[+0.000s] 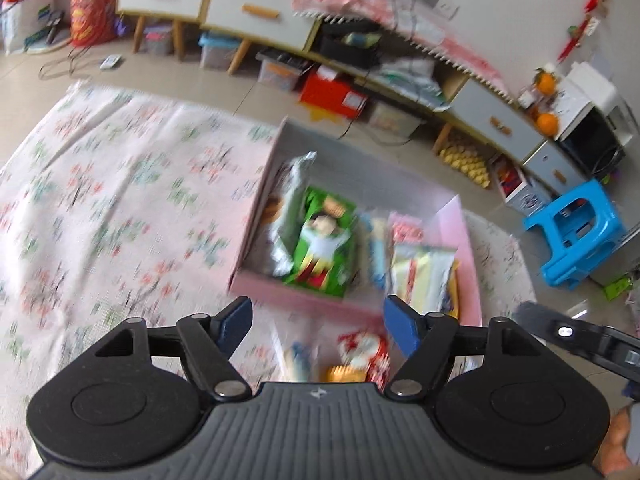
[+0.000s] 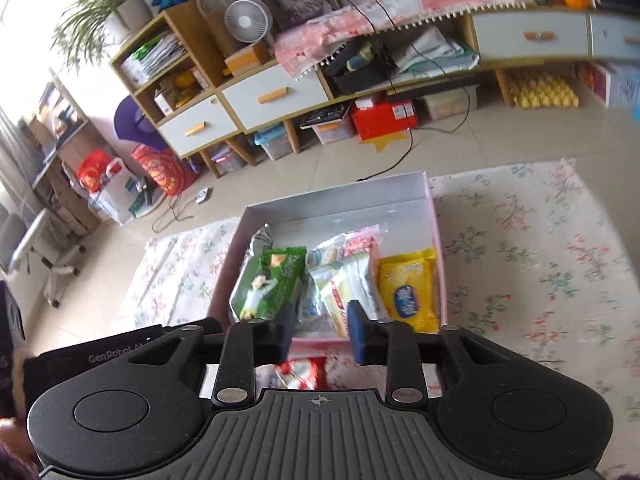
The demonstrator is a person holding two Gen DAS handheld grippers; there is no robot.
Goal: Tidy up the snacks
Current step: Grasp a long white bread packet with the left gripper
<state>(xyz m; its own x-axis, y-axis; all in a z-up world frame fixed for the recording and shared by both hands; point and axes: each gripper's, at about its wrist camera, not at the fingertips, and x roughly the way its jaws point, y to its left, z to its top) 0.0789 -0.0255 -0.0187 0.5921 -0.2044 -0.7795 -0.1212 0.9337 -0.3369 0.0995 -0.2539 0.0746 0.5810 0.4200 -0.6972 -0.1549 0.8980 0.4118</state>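
Floral cloth [image 2: 540,248] covers the low work surface, tiled floor beyond it. Landmark: pink box [image 2: 437,216], open-topped, pale inside, sitting on the cloth.

Inside the box, snack packets lie side by side. Green packet [image 2: 268,286] with a cartoon figure lies at the box's left side, a silver foil packet [image 2: 261,240] tucked behind it against the left wall. Yellow packet [image 2: 408,288] lies along the box's right wall. Between green and yellow: several pale, clear-wrapped packets [image 2: 340,276], overlapping; labels unreadable.

Outside the box, just in front of its near wall, a red-and-white packet [image 2: 298,372] lies on the cloth, partly hidden under the gripper body. The left wrist view shows the same packet [image 1: 364,348] with a small orange-yellow item [image 1: 346,374] touching it; that view is motion-blurred, details soft.

Right gripper [image 2: 322,330] hovers over the box's near wall, fingers set at a moderate gap, nothing between them. Left gripper [image 1: 318,326] sits on the near side of the box, fingers spread wide, nothing held. The right gripper's black arm shows at the right edge of the left wrist view.

Beyond the box's far wall: a long wooden cabinet [image 2: 276,96] with white drawers and orange handles, a red box [image 2: 384,118] and clear bins under it, a small white fan [image 2: 248,20] on top. Blue plastic stool [image 1: 576,232] stands on the floor right of the box.
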